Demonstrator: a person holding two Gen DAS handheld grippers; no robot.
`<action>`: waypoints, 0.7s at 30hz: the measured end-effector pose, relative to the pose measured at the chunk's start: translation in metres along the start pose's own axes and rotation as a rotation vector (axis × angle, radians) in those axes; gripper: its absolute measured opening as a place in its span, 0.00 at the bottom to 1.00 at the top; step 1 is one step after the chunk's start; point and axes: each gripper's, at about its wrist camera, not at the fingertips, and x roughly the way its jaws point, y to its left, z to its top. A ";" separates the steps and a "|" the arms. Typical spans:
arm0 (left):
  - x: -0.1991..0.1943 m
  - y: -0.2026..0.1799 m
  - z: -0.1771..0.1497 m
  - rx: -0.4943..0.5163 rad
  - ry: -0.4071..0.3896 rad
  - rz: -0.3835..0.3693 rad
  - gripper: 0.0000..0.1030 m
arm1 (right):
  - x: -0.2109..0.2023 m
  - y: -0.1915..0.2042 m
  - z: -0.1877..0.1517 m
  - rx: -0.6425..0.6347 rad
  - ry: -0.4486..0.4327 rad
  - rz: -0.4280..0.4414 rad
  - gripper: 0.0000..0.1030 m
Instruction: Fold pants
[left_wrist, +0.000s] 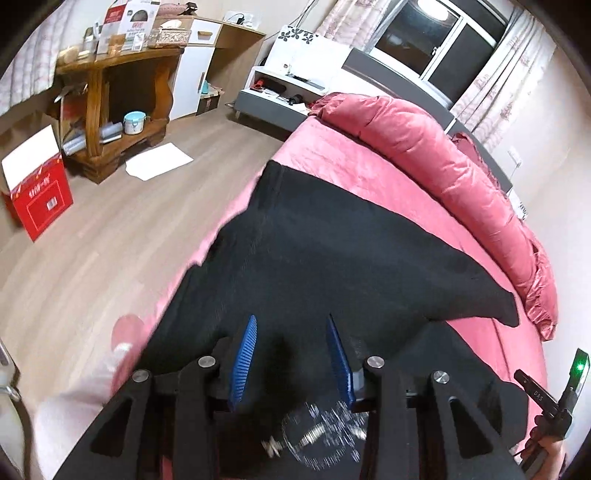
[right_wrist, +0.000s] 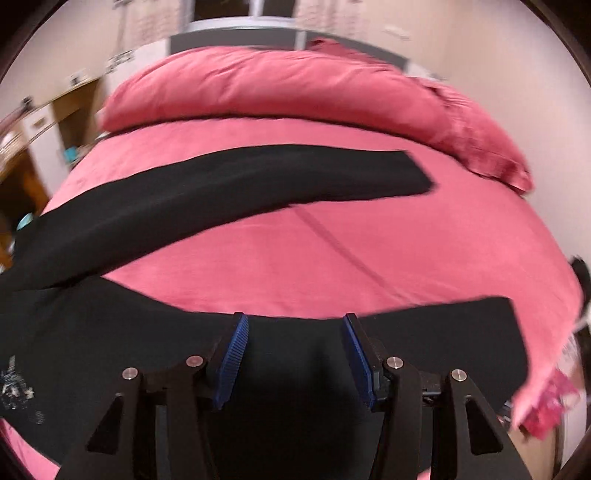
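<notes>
The black, soft-fabric pants (left_wrist: 332, 251) lie spread on the pink-sheeted bed (left_wrist: 332, 158), their two legs splayed apart with bare sheet between them; one leg (right_wrist: 258, 181) stretches toward the rolled pink quilt (right_wrist: 277, 88), the other (right_wrist: 443, 332) runs along the near edge. A silvery printed pattern (left_wrist: 321, 432) shows near the waist, blurred. The left gripper (left_wrist: 291, 325) and the right gripper (right_wrist: 295, 321) both hover over the dark cloth, blue-padded fingers spread wide, holding nothing. The right view is motion-smeared, and black fabric hides where the fingers' bases meet it.
</notes>
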 end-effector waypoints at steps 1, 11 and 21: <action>0.004 0.001 0.005 0.003 0.006 0.006 0.40 | 0.010 0.010 0.003 -0.020 0.002 0.017 0.51; 0.052 0.020 0.068 -0.074 0.017 0.035 0.65 | 0.045 0.089 0.016 -0.163 -0.014 0.126 0.51; 0.119 0.032 0.114 -0.082 0.090 0.051 0.67 | 0.065 0.087 0.003 -0.121 -0.050 0.183 0.60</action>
